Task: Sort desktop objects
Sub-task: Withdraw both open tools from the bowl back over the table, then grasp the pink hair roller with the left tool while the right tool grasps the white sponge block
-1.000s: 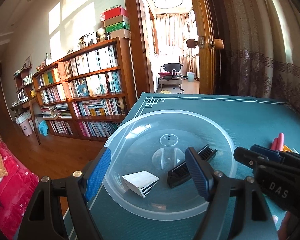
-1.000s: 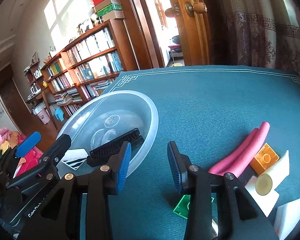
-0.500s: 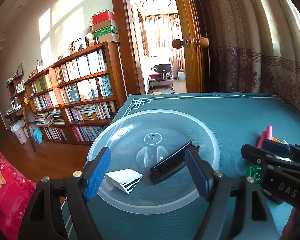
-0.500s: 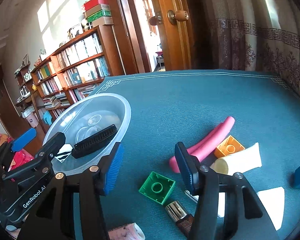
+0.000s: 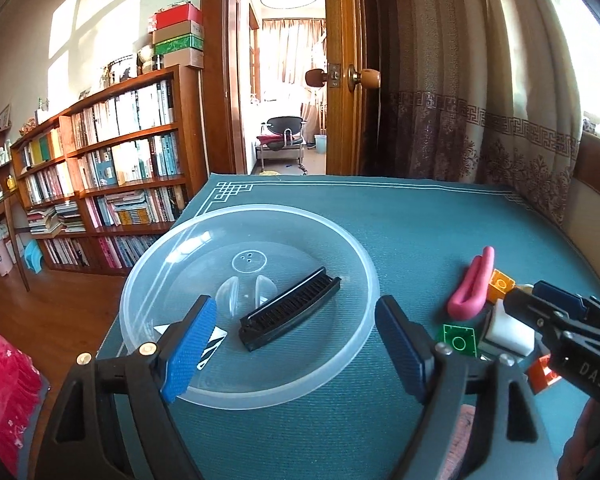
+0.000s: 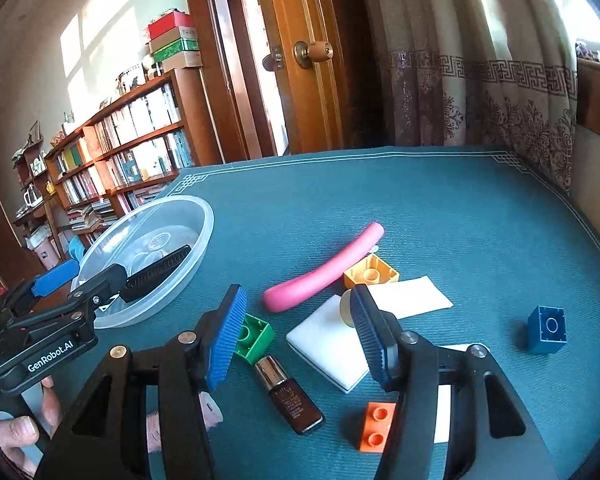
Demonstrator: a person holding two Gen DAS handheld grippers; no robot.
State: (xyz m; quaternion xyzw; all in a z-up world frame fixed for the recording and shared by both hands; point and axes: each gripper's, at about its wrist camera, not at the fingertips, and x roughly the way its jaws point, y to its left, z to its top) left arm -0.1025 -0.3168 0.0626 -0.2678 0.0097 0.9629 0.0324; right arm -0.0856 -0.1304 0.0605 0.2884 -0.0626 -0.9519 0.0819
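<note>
Scattered on the teal-covered bench [image 6: 440,208]: a pink foam tube [image 6: 324,270] lying at a slant, its far part just beside an orange-yellow block [image 6: 370,272]; a green block [image 6: 254,334] at the tube's near end; a dark brown cosmetic bottle [image 6: 290,398] on its side, touching the green block's near edge; a white slab [image 6: 328,342] with a cream cylinder [image 6: 346,308] resting on it; a white card [image 6: 410,296] behind the slab; a small orange brick [image 6: 376,426] near the front; a blue block [image 6: 547,329] well apart to the right.

Left of that cluster, a clear plastic bowl [image 5: 352,344] near the bench's left edge, holding a black comb [image 5: 290,310] and a white wedge with black stripes [image 5: 212,344].

Right claw [image 6: 298,338] empty, blue pads spread wide, hovering over the green block, the bottle and the slab. Left claw [image 5: 296,350] likewise spread wide and empty, poised over the bowl's near rim. Fingers of a hand [image 6: 18,430] wrapped around the left tool's grip at the lower left.

Beyond the bench: a bookshelf [image 5: 116,184] packed with books, an open wooden door [image 5: 346,72], and patterned curtains [image 5: 480,92].
</note>
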